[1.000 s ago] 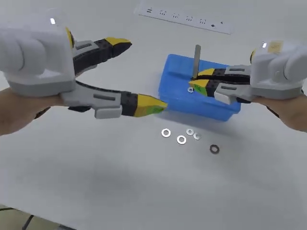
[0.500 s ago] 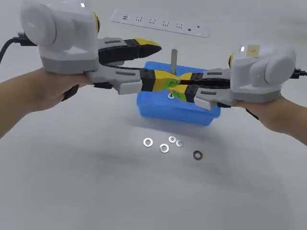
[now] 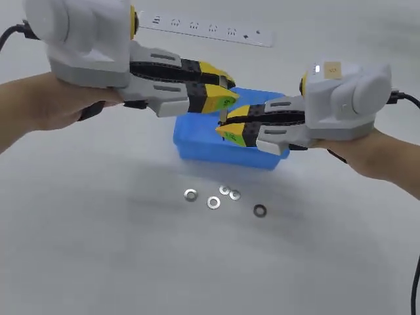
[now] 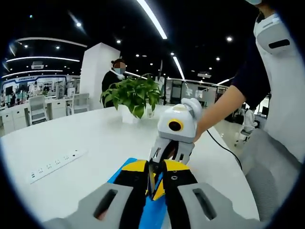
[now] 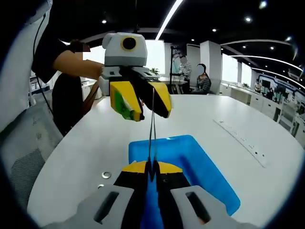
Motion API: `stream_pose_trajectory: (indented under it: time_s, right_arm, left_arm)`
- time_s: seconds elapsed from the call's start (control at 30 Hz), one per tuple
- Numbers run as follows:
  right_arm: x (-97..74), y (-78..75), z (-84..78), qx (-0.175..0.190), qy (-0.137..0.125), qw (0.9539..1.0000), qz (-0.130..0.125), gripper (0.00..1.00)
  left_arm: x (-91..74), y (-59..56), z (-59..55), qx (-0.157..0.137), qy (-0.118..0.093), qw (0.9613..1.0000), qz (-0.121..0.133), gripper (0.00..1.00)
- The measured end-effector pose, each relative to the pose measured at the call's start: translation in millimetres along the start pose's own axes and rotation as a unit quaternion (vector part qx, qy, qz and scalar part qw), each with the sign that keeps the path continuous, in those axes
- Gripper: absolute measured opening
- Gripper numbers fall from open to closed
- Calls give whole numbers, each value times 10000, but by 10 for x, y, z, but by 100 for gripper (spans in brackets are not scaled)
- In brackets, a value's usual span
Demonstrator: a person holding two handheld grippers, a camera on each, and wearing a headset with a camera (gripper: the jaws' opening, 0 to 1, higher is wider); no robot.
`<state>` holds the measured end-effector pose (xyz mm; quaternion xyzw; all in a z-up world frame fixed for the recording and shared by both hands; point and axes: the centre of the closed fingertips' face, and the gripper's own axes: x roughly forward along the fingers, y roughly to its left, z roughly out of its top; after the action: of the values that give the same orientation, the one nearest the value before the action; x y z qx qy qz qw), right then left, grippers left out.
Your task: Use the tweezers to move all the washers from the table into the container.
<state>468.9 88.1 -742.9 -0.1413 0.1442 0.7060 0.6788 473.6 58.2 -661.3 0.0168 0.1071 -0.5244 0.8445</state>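
Head view: two grippers meet tip to tip over one blue container (image 3: 197, 146), one pair of tweezers (image 3: 222, 115) held between them.
Left gripper (image 3: 226, 97) and right gripper (image 3: 224, 131) jaws each pinch the tweezers. Five washers (image 3: 213, 202) lie on the table (image 3: 98, 249) near the container's front wall, with open tabletop around them.

Head view: bright, even overhead light, soft shadows on table (image 3: 98, 249). Gripper views: strong fisheye bending at edges, ceiling strip lights (image 4: 152, 19) glaring, room dim.
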Motion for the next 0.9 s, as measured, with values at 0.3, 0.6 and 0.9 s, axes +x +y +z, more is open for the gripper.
stream_pose_trajectory:
  time_s: [0.3,0.6,0.9]
  right_arm:
    - [7,48,39,-89,-21,9999,77,7]
    - [6,-15,21,-481,355,9979,-255,11]
    - [-4,-42,-16,-724,845,9925,-511,18]
  left_arm:
    - [23,-120,51,822,348,9959,-172,5]
    - [19,0,-37,1228,650,9901,-183,4]
    - [15,9,59,1286,601,9898,-98,4]
